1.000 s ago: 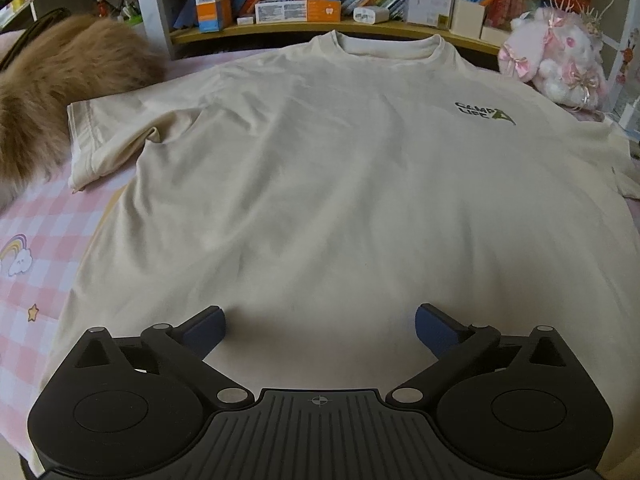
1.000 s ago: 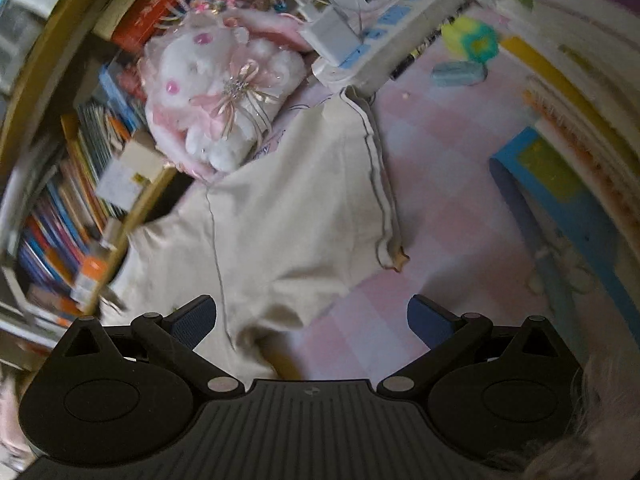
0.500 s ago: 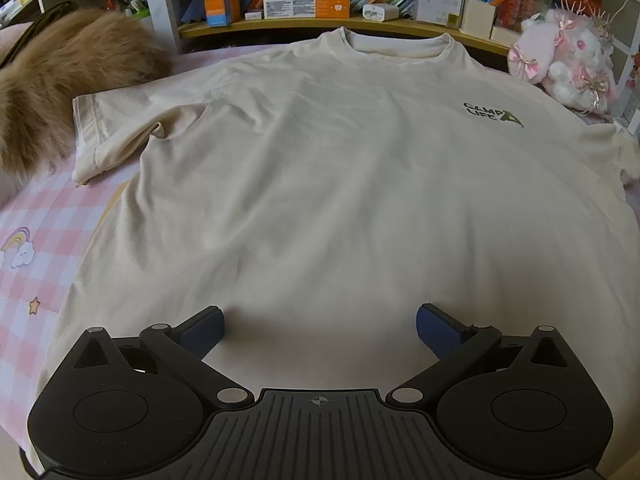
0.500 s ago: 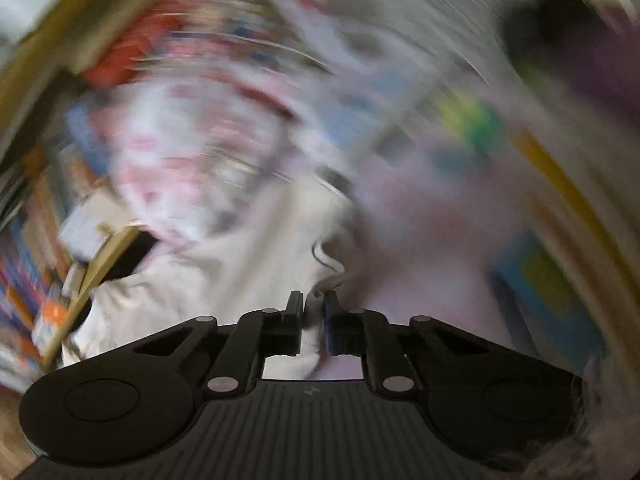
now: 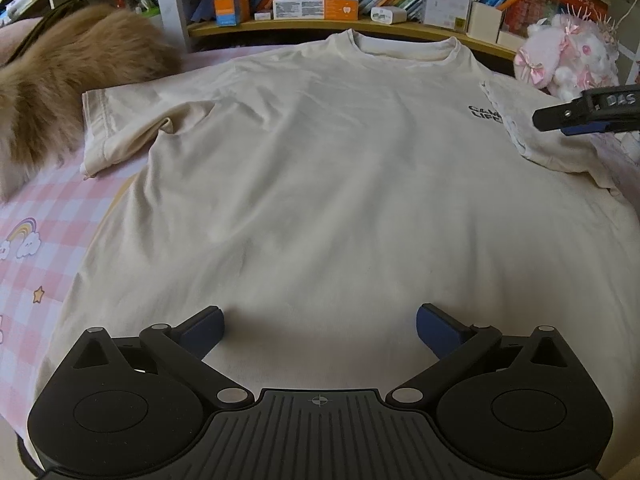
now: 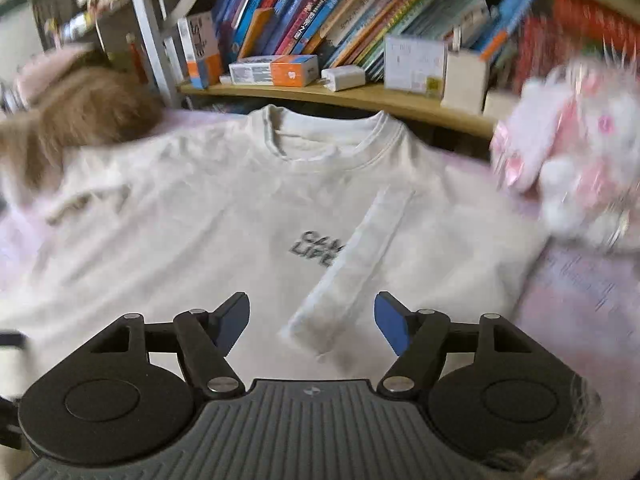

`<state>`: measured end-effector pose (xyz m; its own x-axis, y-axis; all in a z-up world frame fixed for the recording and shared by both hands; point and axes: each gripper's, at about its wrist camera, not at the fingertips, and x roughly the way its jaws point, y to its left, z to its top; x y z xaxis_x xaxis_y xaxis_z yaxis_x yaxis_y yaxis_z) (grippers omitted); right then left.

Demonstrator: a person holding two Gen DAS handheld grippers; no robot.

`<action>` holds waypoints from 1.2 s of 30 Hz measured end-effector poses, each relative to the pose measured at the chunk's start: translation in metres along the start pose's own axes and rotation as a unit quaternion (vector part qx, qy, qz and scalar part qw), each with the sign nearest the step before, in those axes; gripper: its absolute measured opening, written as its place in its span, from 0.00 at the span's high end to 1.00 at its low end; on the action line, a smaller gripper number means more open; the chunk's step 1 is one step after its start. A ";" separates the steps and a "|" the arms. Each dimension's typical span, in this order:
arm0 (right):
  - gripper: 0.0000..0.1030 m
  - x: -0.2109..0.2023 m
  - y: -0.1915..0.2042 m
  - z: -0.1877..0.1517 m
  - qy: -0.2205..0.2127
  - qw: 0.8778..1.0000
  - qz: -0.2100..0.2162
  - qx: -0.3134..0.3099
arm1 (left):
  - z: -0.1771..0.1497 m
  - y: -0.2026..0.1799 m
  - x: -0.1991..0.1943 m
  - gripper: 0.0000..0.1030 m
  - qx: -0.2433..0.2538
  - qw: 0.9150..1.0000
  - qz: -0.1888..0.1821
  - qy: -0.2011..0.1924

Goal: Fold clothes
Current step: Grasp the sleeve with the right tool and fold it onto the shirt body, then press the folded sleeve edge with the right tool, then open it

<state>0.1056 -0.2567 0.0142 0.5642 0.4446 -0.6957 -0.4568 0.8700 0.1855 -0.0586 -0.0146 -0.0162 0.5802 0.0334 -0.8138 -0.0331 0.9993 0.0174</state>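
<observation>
A cream T-shirt lies flat, front up, collar towards the bookshelf, on a pink checked sheet. Its right sleeve is folded inward over the chest and covers part of the dark logo. In the right wrist view the folded sleeve lies just ahead of my right gripper, which is open and empty above it. The right gripper also shows at the right edge of the left wrist view. My left gripper is open and empty over the shirt's lower hem. The left sleeve lies spread out.
A brown furry cushion lies at the far left beside the left sleeve. A pink and white plush toy sits at the far right by the shoulder. A wooden bookshelf with books and boxes runs along the back.
My right gripper shut on the right sleeve's edge, carried it inward over the chest, then opened and let it go. The left gripper stayed open and drifted slightly nearer the shirt.
</observation>
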 end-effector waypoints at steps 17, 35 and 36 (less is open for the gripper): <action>0.45 0.026 -0.011 0.025 -0.045 0.995 -0.084 -0.005 | -0.001 0.001 -0.002 0.00 -0.003 1.000 0.008 0.001; 0.91 0.082 0.018 0.052 -0.097 0.980 -0.167 -0.050 | -0.014 0.006 -0.016 0.00 0.000 0.999 0.033 0.013; 0.91 0.087 0.017 0.051 -0.086 0.982 -0.164 -0.047 | -0.013 0.005 -0.016 0.00 0.004 0.999 0.034 0.013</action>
<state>0.1818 -0.1924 -0.0074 0.7954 0.1802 -0.5786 -0.2881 0.9524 -0.0993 -0.0785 -0.0107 -0.0111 0.5553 0.1005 -0.8256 -0.0648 0.9949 0.0775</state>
